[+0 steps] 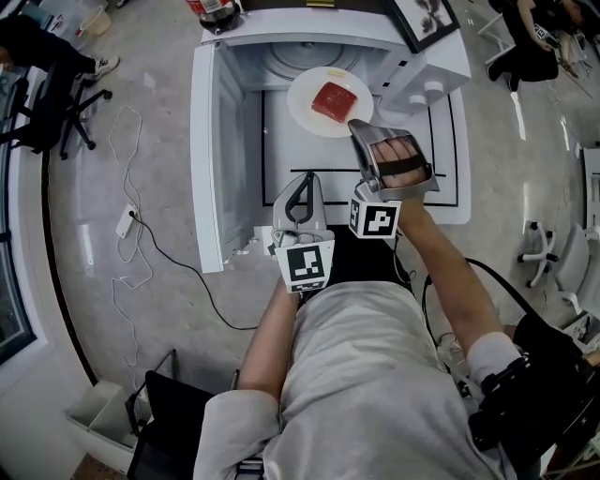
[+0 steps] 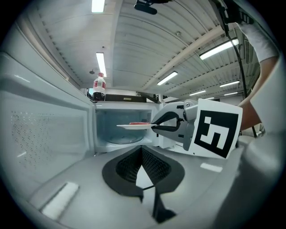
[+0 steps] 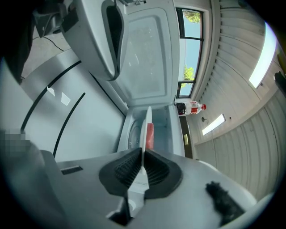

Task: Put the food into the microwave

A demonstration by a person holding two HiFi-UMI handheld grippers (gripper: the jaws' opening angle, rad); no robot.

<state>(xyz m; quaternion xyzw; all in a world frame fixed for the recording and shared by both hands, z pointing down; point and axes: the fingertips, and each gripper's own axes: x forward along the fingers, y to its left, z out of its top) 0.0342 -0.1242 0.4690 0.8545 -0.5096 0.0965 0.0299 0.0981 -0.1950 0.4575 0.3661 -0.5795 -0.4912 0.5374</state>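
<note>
While the microwave (image 1: 441, 56) stands open on the worktop (image 1: 441, 187), its door swung left, the right hand-held gripper (image 1: 361, 127) pinches the near rim of a level white plate (image 1: 305, 111) at its mouth. The left hand-held gripper (image 1: 302, 183), nearer, is closed and empty. A squarish red food slab (image 1: 334, 100) lies flat on the plate.

A microwave (image 1: 300, 36) stands at the back of the counter (image 1: 441, 178), with its door (image 1: 211, 159) swung open to the left and a bottle (image 1: 214, 11) on top. At its open mouth is a plate (image 1: 307, 114) with food (image 1: 335, 100) on it, the plate's near right edge between the right tongs (image 1: 361, 127). The left tongs (image 1: 305, 183) are nearer the person, just left of the right tongs, before the opening and apart from the plate.
</note>
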